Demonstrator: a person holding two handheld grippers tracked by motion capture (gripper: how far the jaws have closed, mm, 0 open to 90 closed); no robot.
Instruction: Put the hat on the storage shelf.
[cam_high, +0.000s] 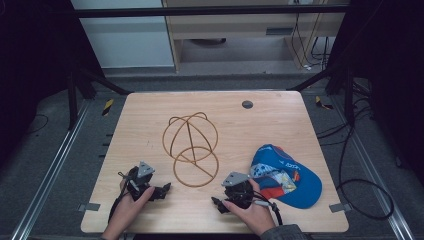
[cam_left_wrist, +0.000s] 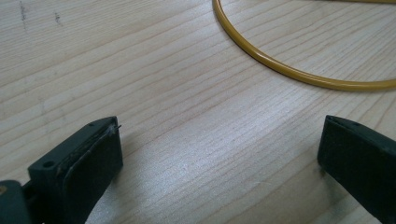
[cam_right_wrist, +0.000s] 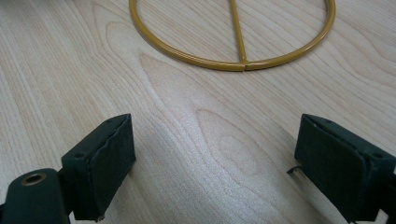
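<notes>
Fingers of both grippers are spread wide with nothing between them, low over bare table (cam_high: 150, 107), probably at rest. Left gripper (cam_high: 164, 190) and right gripper (cam_high: 216, 202) flank the wire frame (cam_high: 192, 145) at centre; blue cap (cam_high: 287, 175) lies lower right.

On the table (cam_high: 150, 107), the wire-hoop frame (cam_high: 190, 149) stands at the middle, the cap (cam_high: 285, 175) to its right. Each tool, left (cam_high: 164, 190) and right (cam_high: 217, 203), rests before the frame.
</notes>
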